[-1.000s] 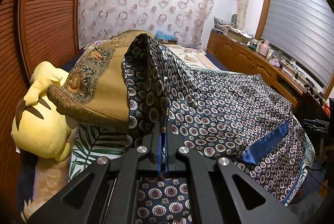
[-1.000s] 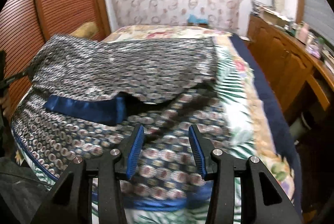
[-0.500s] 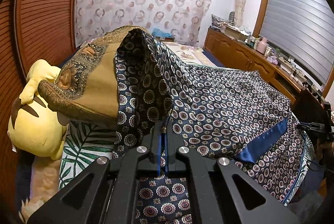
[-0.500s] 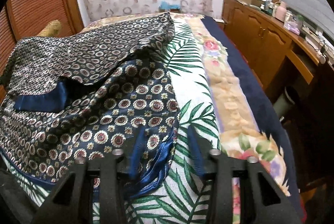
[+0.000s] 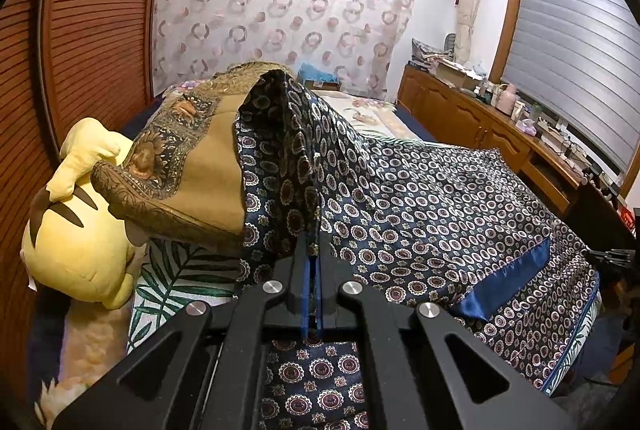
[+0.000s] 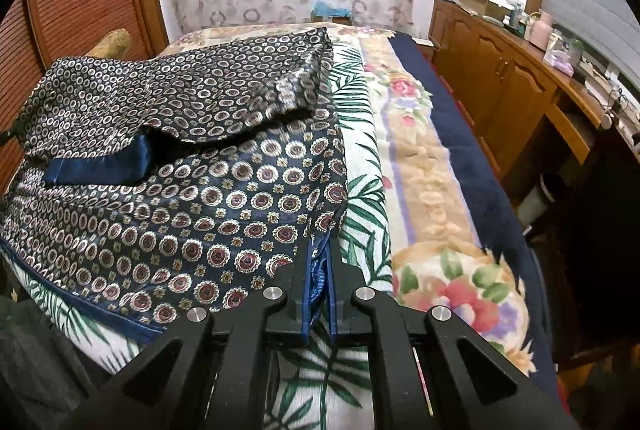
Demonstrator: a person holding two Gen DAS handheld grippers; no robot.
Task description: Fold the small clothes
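A navy silk cloth [image 5: 420,189] with round medallion print and a plain blue band [image 5: 508,282] lies spread over the bed. My left gripper [image 5: 312,262] is shut on one edge of it and holds that part raised in a peak. In the right wrist view the same cloth [image 6: 200,189] covers the left half of the bed, partly folded over itself. My right gripper [image 6: 320,258] is at its near right corner, with the jaws closing tight on the blue-hemmed tip of the cloth.
A yellow plush toy [image 5: 72,230] and a brown patterned cloth [image 5: 192,157] sit left of the raised fold. The floral blanket [image 6: 432,165] shows bare to the right of the cloth. A wooden cabinet [image 6: 500,77] runs along the right wall and a slatted wardrobe [image 5: 92,29] along the left.
My right gripper moved right to the cloth's near corner and closed from wide open onto it. The left gripper stayed still, holding its edge up.
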